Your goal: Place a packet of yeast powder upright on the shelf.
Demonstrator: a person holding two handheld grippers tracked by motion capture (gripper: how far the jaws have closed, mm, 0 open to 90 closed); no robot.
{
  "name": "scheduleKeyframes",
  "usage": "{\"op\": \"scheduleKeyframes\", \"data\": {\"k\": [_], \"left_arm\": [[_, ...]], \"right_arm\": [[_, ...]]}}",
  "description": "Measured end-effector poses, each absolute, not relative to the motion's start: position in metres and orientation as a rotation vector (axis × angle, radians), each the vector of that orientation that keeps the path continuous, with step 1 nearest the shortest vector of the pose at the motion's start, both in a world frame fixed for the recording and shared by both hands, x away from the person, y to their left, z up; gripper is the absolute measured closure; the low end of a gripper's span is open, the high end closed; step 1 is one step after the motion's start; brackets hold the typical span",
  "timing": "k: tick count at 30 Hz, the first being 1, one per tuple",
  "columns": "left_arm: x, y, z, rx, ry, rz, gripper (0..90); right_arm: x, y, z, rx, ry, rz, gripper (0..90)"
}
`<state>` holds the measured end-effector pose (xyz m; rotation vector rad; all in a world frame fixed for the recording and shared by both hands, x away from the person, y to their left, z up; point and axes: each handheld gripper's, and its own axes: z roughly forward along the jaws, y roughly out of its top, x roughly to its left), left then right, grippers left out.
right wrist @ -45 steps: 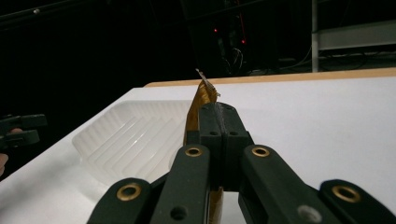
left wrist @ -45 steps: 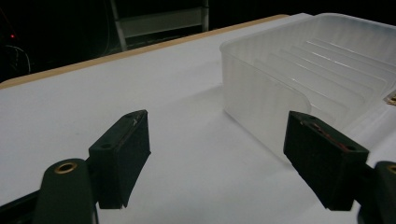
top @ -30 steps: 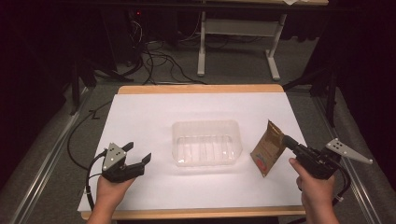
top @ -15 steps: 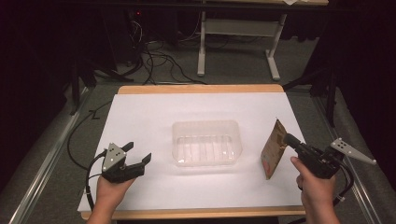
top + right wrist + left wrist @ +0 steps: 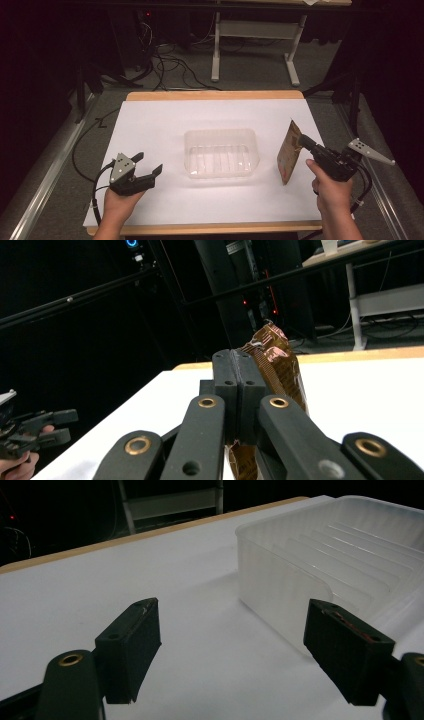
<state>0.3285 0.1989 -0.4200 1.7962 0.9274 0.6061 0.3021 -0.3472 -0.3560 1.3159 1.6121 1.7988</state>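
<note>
A clear plastic tray sits in the middle of the white table top. At the right, my right gripper is shut on a brown foil packet, which it holds on edge just right of the tray. In the right gripper view the packet sticks out above the closed jaws of that gripper. My left gripper rests open at the front left, a short way left of the tray. Its jaws in the left gripper view stand wide apart with nothing between them, and the tray lies just ahead to their right.
The table's wooden far edge borders a floor with cables and a white table frame. Metal rails run along both sides. The far half of the table top is bare white.
My right gripper has drawn the packet to the right, away from the tray, and turned it more edge-on. The left gripper has stayed where it was.
</note>
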Motion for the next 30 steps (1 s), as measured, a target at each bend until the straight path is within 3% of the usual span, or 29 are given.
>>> {"op": "scheduleKeyframes", "data": {"k": [12, 30], "left_arm": [[0.327, 0.199, -0.419, 1.788, 0.915, 0.604, 23.2], [0.314, 0.214, -0.418, 1.775, 0.954, 0.641, 23.2]], "right_arm": [[0.323, -0.344, -0.338, 1.294, 1.501, 1.92, 90.0], [0.327, -0.341, -0.331, 1.233, 1.469, 2.031, 90.0]]}}
